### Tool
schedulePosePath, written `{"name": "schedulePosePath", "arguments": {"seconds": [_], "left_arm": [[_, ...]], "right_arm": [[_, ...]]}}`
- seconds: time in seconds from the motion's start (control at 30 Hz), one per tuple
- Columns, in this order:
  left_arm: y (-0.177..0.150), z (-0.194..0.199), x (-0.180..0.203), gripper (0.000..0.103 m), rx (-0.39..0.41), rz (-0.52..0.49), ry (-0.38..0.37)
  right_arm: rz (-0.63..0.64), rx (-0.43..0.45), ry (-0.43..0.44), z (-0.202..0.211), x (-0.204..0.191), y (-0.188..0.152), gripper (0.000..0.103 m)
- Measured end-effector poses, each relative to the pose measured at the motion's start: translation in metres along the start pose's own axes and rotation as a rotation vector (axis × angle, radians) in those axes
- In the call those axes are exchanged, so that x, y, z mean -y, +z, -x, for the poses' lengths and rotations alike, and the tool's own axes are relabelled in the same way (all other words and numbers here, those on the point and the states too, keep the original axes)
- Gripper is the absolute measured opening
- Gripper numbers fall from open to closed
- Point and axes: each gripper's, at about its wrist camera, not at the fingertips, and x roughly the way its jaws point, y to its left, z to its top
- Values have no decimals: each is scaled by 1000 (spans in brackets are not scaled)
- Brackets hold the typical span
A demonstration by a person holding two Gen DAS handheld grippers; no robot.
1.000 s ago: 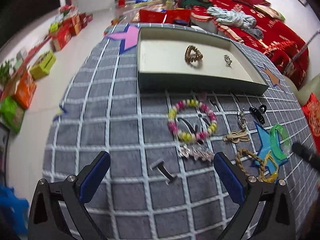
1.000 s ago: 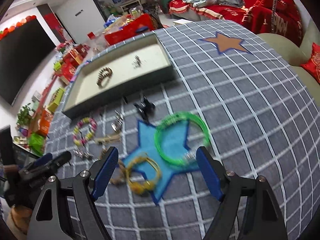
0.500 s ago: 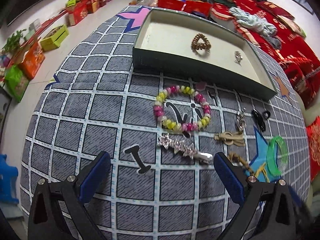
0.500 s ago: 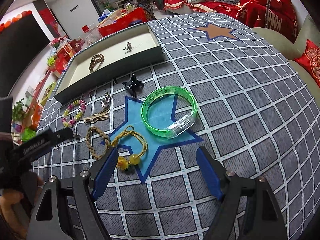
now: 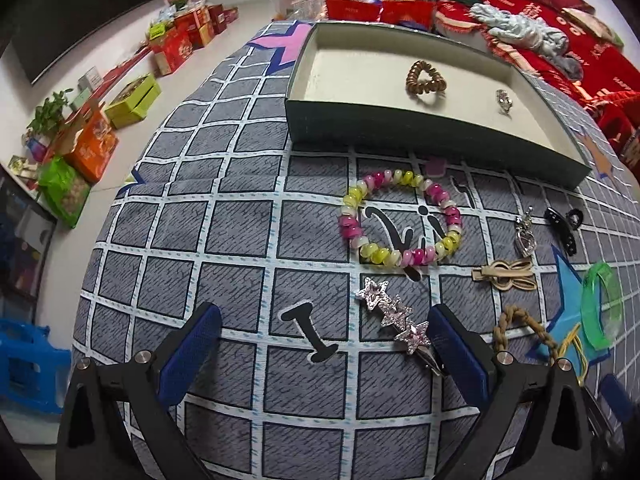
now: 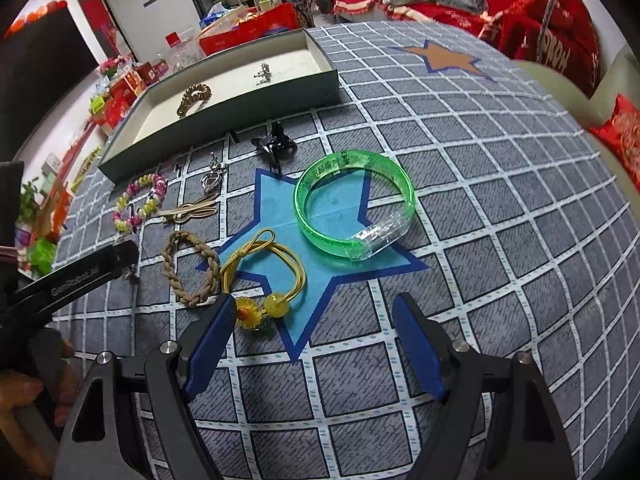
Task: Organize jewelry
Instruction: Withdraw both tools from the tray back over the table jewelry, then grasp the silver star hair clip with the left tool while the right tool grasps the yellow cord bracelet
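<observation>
Grippers both lower, closer to cloth than a second ago. Left gripper (image 5: 324,334) jaws wide, empty, star clip (image 5: 394,322) beside right finger. Right gripper (image 6: 314,330) wide, empty, nearing green bangle (image 6: 354,204). Tray (image 5: 400,130) beyond: likely drop-off, pickup pending.

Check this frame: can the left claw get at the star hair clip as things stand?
Probably yes. The left claw is open and empty, and the star hair clip lies flat on the grid cloth just inside its right finger. Nothing covers the clip; the beaded bracelet lies apart.
</observation>
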Motion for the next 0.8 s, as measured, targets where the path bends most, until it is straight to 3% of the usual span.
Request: {"name": "schedulePosePath", "arguments": {"seconds": [0.1,0.17,0.33,0.47,0.53,0.6,0.7,0.77,0.8], "left_arm": [[-2,1,-3,103,8,-20,-5],[-3,1,-4,103,7,-31,-13],[-8,8,0,103,30,-80,-41],[-12,15,6,91,40,-122,-60],[-13,17,8,88,43,-135,-67],[-15,19,8,82,51,-151,-75],[-17,23,10,64,66,-182,-89],[-19,25,13,44,76,-212,-102],[-20,26,14,41,79,-222,-109]], "right_arm": [[28,2,-22,-2,-6,-2,81],[60,7,-39,-2,-13,-3,74],[146,15,-72,-1,-31,-10,49],[150,18,-58,1,-32,-10,35],[141,20,-52,1,-29,-9,20],[132,21,-44,1,-26,-9,11],[111,25,-26,3,-22,-10,5],[99,24,-6,4,-20,-10,5],[94,25,1,4,-19,-10,5]]}}
